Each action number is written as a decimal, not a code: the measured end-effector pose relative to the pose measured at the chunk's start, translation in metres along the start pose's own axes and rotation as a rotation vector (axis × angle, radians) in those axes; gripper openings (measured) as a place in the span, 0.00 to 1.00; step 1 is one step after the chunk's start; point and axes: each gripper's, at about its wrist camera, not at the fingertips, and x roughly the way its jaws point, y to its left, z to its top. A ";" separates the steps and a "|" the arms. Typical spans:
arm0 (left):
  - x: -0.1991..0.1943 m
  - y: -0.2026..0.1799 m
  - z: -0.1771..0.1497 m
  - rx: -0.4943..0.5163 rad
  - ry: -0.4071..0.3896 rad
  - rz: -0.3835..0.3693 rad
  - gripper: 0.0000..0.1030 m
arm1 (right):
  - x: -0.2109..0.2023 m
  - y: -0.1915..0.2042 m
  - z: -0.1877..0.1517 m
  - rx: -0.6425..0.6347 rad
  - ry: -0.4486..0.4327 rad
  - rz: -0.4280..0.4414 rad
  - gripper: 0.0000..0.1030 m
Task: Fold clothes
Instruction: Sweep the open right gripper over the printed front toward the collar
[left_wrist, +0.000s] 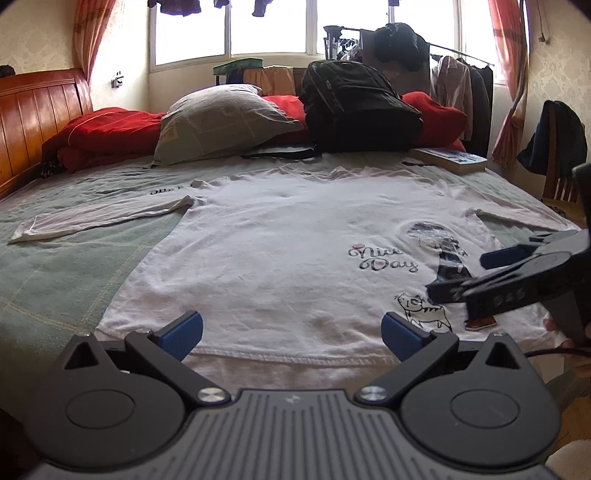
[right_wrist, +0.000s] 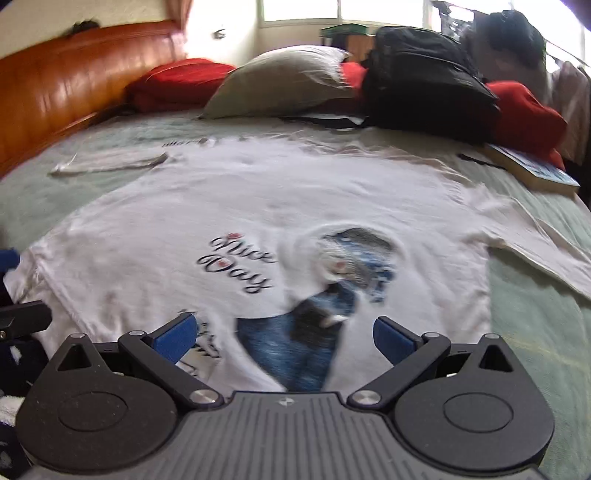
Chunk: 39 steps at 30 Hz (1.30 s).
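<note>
Shirt (left_wrist: 273, 251) first: one white long-sleeved tee, lying flat and face up on the bed (left_wrist: 66, 266), hem toward the cameras, neck toward the pillows. It has a "Nice Day" print plus a cartoon cat and a figure in blue on its front (the right wrist view is blurry, so the print smears there).

Left gripper (left_wrist: 291, 332) hangs just over the hem, a bit left of the prints, with both blue pads spread wide and nothing between them. Can't tell if the pads touch the cloth or just hover.

Right gripper (right_wrist: 282, 338) is over the lower front of the shirt, right above the blue figure, also splayed wide and empty. In the left wrist view you can see it come in from the right edge, tips over the cat print, with a bit of the person's hand (left_wrist: 565, 332) behind it.

Sleeves: two, one stretched out to each side, flat on the greenish sheet.

Count of the rest at the far side of the bed:
- one grey pillow (left_wrist: 221, 118)
- red bedding (left_wrist: 107, 133) showing on both sides of it, can't say if that's one piece or several
- one black backpack (left_wrist: 354, 107) resting on the red stuff
- one book (left_wrist: 450, 158) near the right edge of the bed, well apart from the shirt's body
- one wooden headboard (left_wrist: 40, 110) on the left
</note>
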 end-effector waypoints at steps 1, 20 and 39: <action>0.001 0.000 0.000 -0.001 0.005 0.001 0.99 | 0.003 0.003 -0.004 -0.013 0.015 -0.001 1.00; 0.040 -0.010 -0.019 0.051 0.176 -0.117 0.99 | -0.004 0.012 -0.039 -0.052 -0.002 -0.010 1.00; 0.086 0.061 0.014 0.039 0.215 -0.112 0.99 | -0.003 0.003 -0.015 -0.026 0.020 0.009 1.00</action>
